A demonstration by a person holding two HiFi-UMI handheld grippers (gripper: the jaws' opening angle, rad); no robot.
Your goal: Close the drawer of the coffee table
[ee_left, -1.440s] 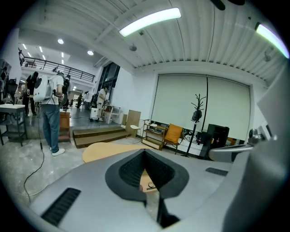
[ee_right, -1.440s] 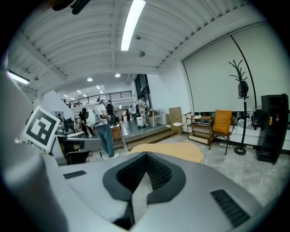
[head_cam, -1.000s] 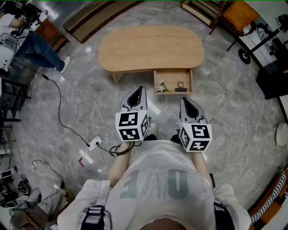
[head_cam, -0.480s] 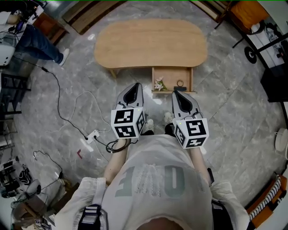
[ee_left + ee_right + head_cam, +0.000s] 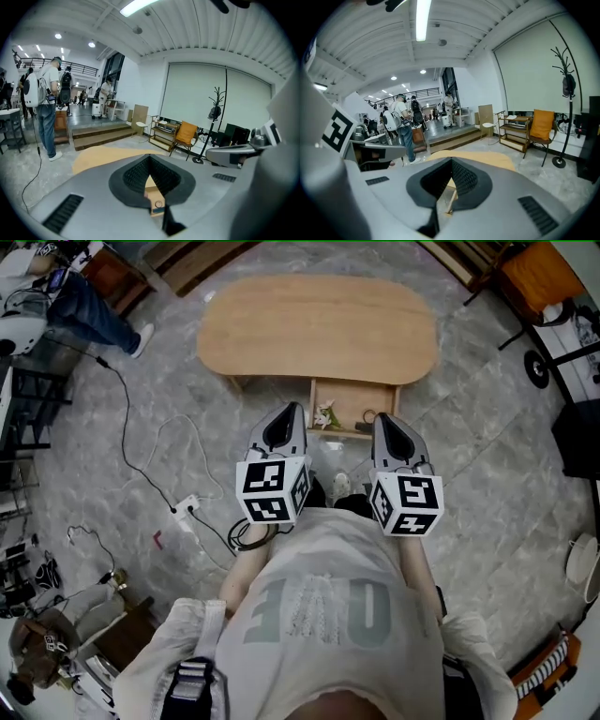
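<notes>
Having advanced, closed left claw [image 5: 290,409] and closed right claw [image 5: 383,418] flank the open drawer [image 5: 349,401].

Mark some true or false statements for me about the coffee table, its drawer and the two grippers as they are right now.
1. The coffee table has its drawer pulled open. True.
2. The drawer is empty. False: a small flower sprig and a dark ring-shaped item lie in it.
3. The left gripper and the right gripper are both shut with nothing held. True.
4. A power strip lies on the table top. False: the power strip lies on the floor, at the person's left.
5. In the head view the drawer sits under the table's left end. False: it is right of the middle.
</notes>
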